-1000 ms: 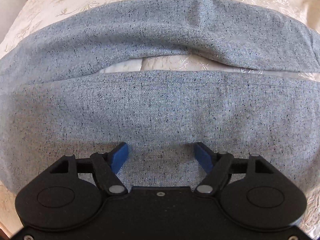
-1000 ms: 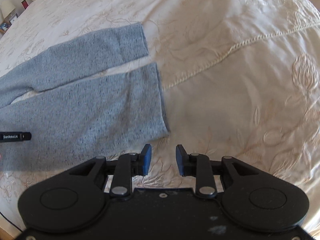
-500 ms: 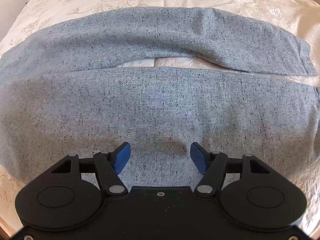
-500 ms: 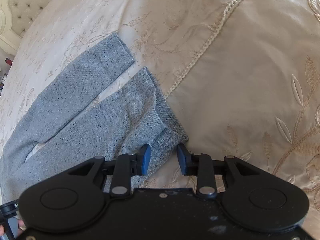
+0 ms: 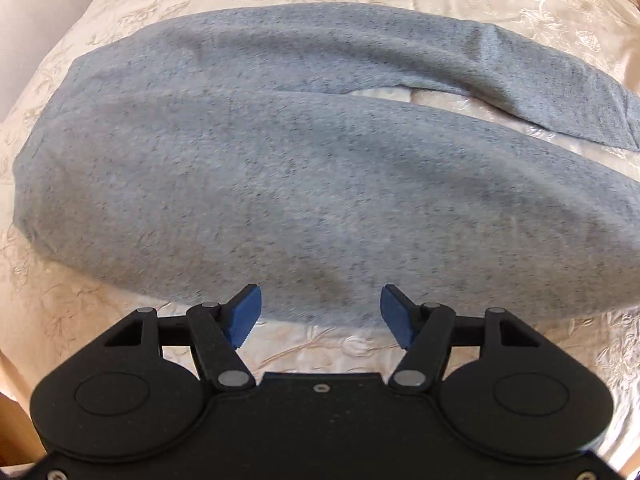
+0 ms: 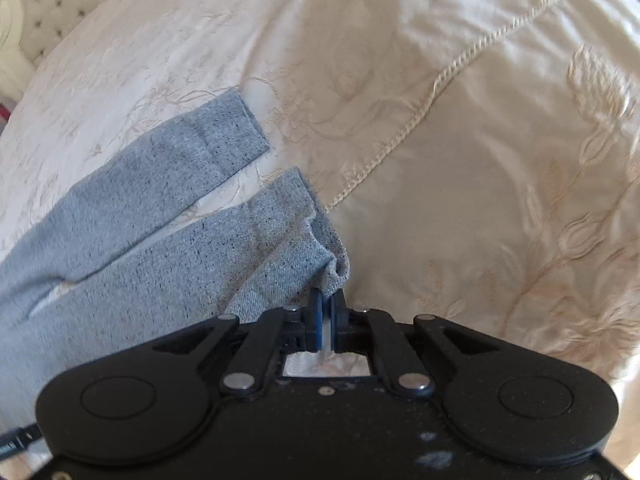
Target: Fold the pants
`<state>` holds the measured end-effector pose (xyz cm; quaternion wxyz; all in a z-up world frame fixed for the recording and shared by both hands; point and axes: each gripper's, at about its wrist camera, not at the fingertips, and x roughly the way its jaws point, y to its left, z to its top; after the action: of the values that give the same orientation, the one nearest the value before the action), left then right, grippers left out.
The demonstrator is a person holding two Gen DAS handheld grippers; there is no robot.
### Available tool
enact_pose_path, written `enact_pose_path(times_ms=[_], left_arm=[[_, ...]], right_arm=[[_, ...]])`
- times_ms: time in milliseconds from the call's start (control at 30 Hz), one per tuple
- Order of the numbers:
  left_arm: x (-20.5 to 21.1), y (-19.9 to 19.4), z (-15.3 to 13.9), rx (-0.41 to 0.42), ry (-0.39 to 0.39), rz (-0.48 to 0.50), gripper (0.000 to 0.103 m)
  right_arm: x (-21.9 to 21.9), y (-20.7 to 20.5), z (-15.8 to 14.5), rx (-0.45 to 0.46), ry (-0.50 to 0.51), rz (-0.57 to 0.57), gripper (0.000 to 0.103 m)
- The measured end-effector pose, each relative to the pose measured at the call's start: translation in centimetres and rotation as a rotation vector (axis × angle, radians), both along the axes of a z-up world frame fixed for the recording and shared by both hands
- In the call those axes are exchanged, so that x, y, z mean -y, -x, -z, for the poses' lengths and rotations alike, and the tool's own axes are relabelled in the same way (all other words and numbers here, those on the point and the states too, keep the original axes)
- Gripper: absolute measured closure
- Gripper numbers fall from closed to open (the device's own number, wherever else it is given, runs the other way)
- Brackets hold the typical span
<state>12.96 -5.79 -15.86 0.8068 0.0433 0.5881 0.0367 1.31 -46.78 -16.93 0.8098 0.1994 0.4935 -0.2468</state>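
Speckled grey-blue knit pants [image 5: 304, 184] lie spread flat on a cream embroidered satin bedspread [image 6: 480, 160], legs slightly apart. The right gripper [image 6: 327, 304] pinches the bunched hem corner of the nearer leg. The left gripper [image 5: 320, 316] hovers at the near edge of the pants, fingers spread wide, holding nothing.

Soft daylight is seen in both views. Glare is thrown off the bedspread [image 6: 500, 208]; the pants [image 5: 280, 184] are motion-blurred. Edges are bent by fisheye distortion.
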Motion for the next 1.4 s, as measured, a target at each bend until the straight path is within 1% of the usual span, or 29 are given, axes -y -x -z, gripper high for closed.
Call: enact_pose_path(times_ms=[100, 133, 200, 233, 300, 367, 400, 433, 533, 667, 733, 800, 867, 900, 967, 1000, 1033, 1133, 1200, 1233, 1267, 1300, 1333, 1400], left_arm=[[-2.5, 0.4, -0.1, -0.007, -0.043, -0.026, 0.035], [-3.5, 0.3, -0.1, -0.010, -0.057, -0.035, 0.035], [-5.4, 0.0, -0.2, -0.015, -0.078, -0.053, 0.035], [-6.4, -0.1, -0.4, -0.013, -0.087, -0.062, 0.035], [-8.8, -0.4, -0.7, -0.006, -0.104, -0.092, 0.035], [-11.4, -0.7, -1.1, 0.005, -0.109, -0.133, 0.035], [-13.0, -0.9, -1.2, 0.009, -0.109, -0.161, 0.035], [-14.4, -1.1, -1.3, 0.013, -0.108, -0.185, 0.035], [-18.8, -1.8, -1.5, 0.026, -0.117, -0.241, 0.035], [-24.9, -3.0, -1.6, 0.056, -0.124, -0.300, 0.035], [-28.3, -3.7, -0.9, 0.060, -0.110, -0.344, 0.035], [-31.1, -4.3, 0.3, 0.045, -0.086, -0.395, 0.035], [-33.3, -4.8, 2.1, 0.009, -0.030, -0.417, 0.035], [-34.0, -4.9, 3.0, -0.005, 0.008, -0.416, 0.033], [-34.8, -4.8, 4.2, -0.003, 0.056, -0.425, 0.027], [-35.0, -4.5, 4.4, 0.018, 0.074, -0.433, 0.022], [-35.1, -4.3, 4.6, 0.035, 0.082, -0.442, 0.020], [-35.2, -3.8, 5.0, 0.064, 0.116, -0.470, 0.017], [-35.6, -4.1, 5.3, 0.050, 0.150, -0.487, 0.015], [-36.1, -4.3, 5.4, 0.045, 0.177, -0.509, 0.017], [-36.4, -4.3, 5.2, 0.055, 0.215, -0.516, 0.034], [-36.6, -4.2, 4.8, 0.081, 0.256, -0.501, 0.068], [-36.5, -4.2, 4.0, 0.095, 0.229, -0.498, 0.083], [-36.3, -4.0, 3.0, 0.090, 0.183, -0.501, 0.083]], right_arm=[[0.0, 1.1, 0.3, -0.057, 0.020, 0.007, 0.100], [0.1, 1.3, 0.8, -0.073, 0.016, 0.016, 0.101], [0.5, 1.4, 2.3, -0.105, -0.028, 0.038, 0.100], [0.5, 1.5, 2.9, -0.125, -0.029, 0.037, 0.099], [0.3, 1.2, 2.9, -0.139, -0.014, 0.017, 0.098], [-0.2, 0.9, 2.1, -0.137, 0.028, 0.004, 0.093], [-0.7, 0.8, 1.4, -0.126, 0.052, -0.003, 0.086], [-1.1, 0.8, 0.8, -0.119, 0.074, -0.007, 0.084], [-2.3, 0.4, -0.1, -0.091, 0.096, -0.004, 0.084], [-4.2, 0.0, -0.7, -0.076, 0.094, 0.048, 0.082], [-5.7, -0.2, -0.9, -0.075, 0.085, 0.079, 0.082], [-7.8, -0.8, -1.0, -0.069, 0.081, 0.104, 0.082], [-10.0, -1.4, -1.2, -0.065, 0.087, 0.125, 0.082], [-11.2, -1.9, -1.1, -0.060, 0.086, 0.135, 0.082], [-13.4, -2.9, -1.0, -0.052, 0.072, 0.152, 0.082], [-14.4, -3.2, -1.0, -0.052, 0.062, 0.156, 0.082], [-15.7, -3.7, -1.0, -0.050, 0.053, 0.156, 0.082], [-19.0, -4.1, -1.4, -0.021, 0.048, 0.150, 0.082], [-20.8, -4.2, -1.4, -0.014, 0.029, 0.153, 0.082], [-21.6, -4.2, -1.1, -0.018, 0.016, 0.158, 0.082], [-22.2, -4.2, -0.9, -0.022, 0.004, 0.165, 0.082], [-22.8, -4.2, -0.7, -0.021, -0.011, 0.173, 0.082], [-23.4, -4.1, -0.6, -0.021, -0.025, 0.176, 0.082], [-24.8, -3.9, -0.5, -0.031, -0.039, 0.169, 0.082]])
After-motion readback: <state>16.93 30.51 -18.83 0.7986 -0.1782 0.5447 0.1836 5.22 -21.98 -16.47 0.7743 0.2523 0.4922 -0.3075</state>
